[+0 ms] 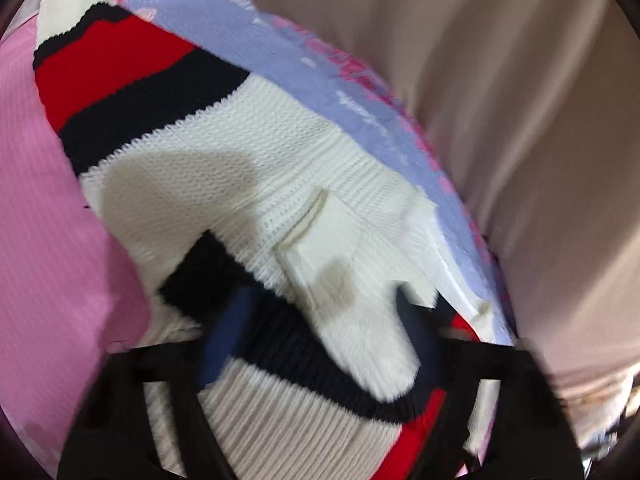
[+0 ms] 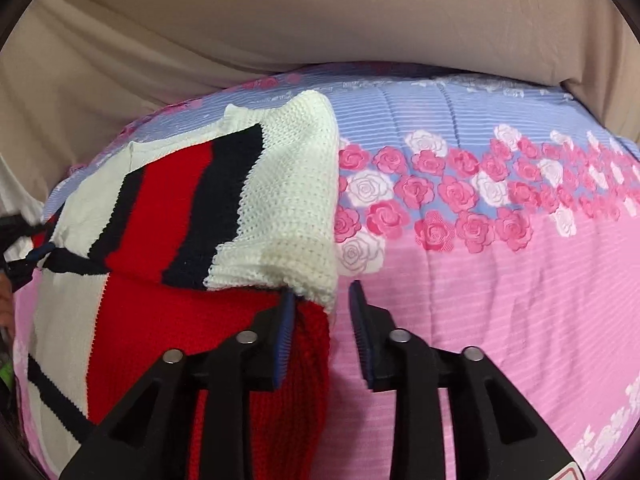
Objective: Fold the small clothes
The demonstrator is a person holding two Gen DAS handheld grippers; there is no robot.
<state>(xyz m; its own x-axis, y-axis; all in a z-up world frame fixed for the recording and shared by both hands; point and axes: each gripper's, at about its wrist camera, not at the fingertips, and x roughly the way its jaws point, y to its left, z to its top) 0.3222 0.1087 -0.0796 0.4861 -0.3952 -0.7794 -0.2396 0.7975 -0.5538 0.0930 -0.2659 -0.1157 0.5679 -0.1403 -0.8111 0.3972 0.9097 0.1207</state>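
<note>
While the beige sheet (image 2: 280, 20) fills the room behind, the floral quilt (image 2: 500, 280) spreads over the bed, pink toward six o'clock and lilac toward twelve, roses banding across it. On its nine o'clock side lies the striped knit sweater (image 2: 160, 208), white with red and navy bands, already doubled over itself; its long axis appears to run from about seven o'clock to one o'clock in the right wrist view.

The right gripper (image 2: 322, 332) sits at the sweater's three o'clock edge, fingers apart, the left finger (image 2: 285, 340) touching the red knit and the white corner draped just above it, the other over bare quilt. The left gripper (image 1: 316, 340) is blurred; knit bunches between its fingers, which look well apart, though I cannot tell whether they pinch it. I judge the right nearer the free edge for the next fold, toward nine o'clock.
</note>
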